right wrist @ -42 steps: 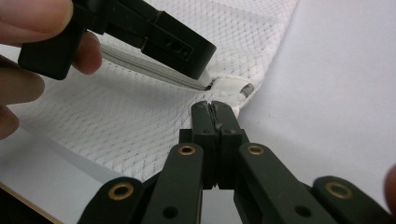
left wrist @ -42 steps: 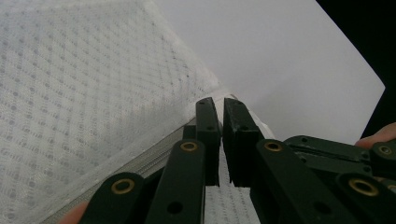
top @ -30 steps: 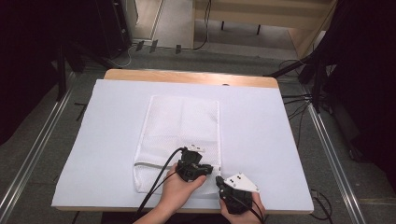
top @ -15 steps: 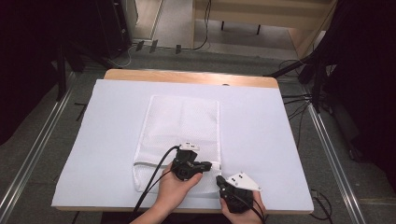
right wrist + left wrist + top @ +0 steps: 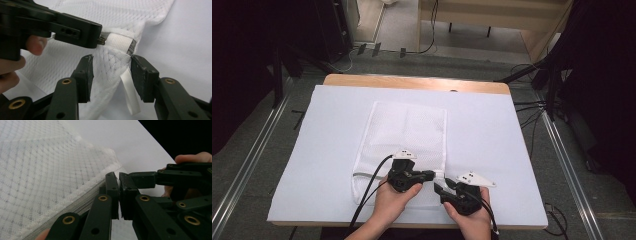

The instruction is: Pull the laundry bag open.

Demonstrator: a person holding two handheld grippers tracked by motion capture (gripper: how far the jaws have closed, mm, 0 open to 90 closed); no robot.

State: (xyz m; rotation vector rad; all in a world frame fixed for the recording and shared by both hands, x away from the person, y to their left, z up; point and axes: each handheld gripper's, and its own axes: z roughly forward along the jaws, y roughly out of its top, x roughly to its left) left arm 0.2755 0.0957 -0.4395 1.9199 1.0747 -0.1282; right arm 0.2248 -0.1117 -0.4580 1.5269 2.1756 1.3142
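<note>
Table [image 5: 522,150]: white-covered, wooden edge at the far side. We work at its near edge.

Mesh bag [image 5: 409,130]: white, flat, long axis running away from us; its zippered end lies nearest us, along the near short edge, and both grippers meet at that end's right corner.

Left gripper [image 5: 430,175]: over the bag's near end, pointing right along the zipper [image 5: 75,206]. Jaws clenched on a small piece at the zipper's end, by our reading the pull, though the pads hide it.

Right gripper [image 5: 441,188]: just right of the left one, almost tip to tip. Its jaws have just been opening and now stand released, with the bag's corner [image 5: 110,65] and a white ribbon tab [image 5: 130,92] between the pads, neither pad pressing.

Key relation: the zipper runs leftward from the corner, across the bag's width. The left gripper already holds its end there, so we judge it the one to draw along that line, the right to re-pinch the corner as anchor.
</note>
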